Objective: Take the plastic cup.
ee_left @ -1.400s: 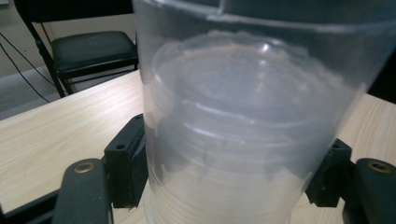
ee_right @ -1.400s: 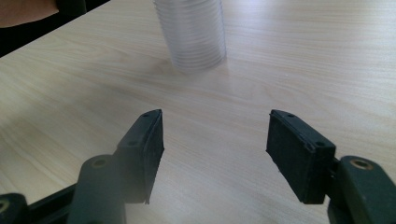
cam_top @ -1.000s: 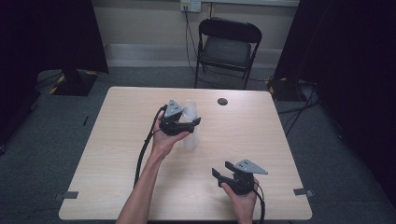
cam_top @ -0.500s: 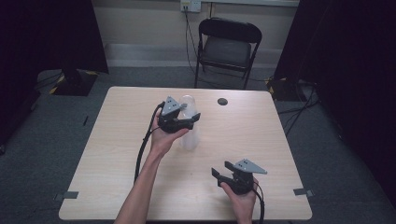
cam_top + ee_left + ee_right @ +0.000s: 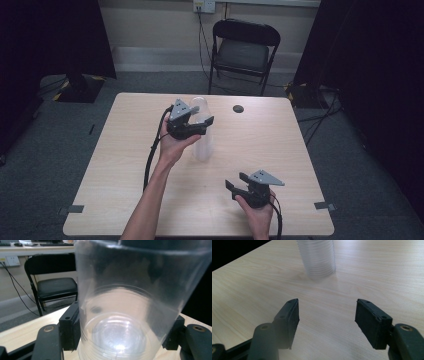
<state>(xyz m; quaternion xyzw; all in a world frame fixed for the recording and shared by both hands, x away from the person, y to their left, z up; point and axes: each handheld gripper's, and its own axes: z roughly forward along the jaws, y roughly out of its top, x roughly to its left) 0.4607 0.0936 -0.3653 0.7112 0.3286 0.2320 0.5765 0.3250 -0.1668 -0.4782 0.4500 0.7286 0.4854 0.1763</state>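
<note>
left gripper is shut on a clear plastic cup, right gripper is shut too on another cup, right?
Not quite. The right gripper is open, its jaws apart over the bare table, as the right gripper view shows. The left gripper is indeed shut on the clear plastic cup.

High view: above person's side, facing forward and down over whole worktop (image 5: pixel 125 200). Left tongs view: close against clear cup stack (image 5: pixel 130 315). Right tongs view: low, sharing that stack farther off.
</note>
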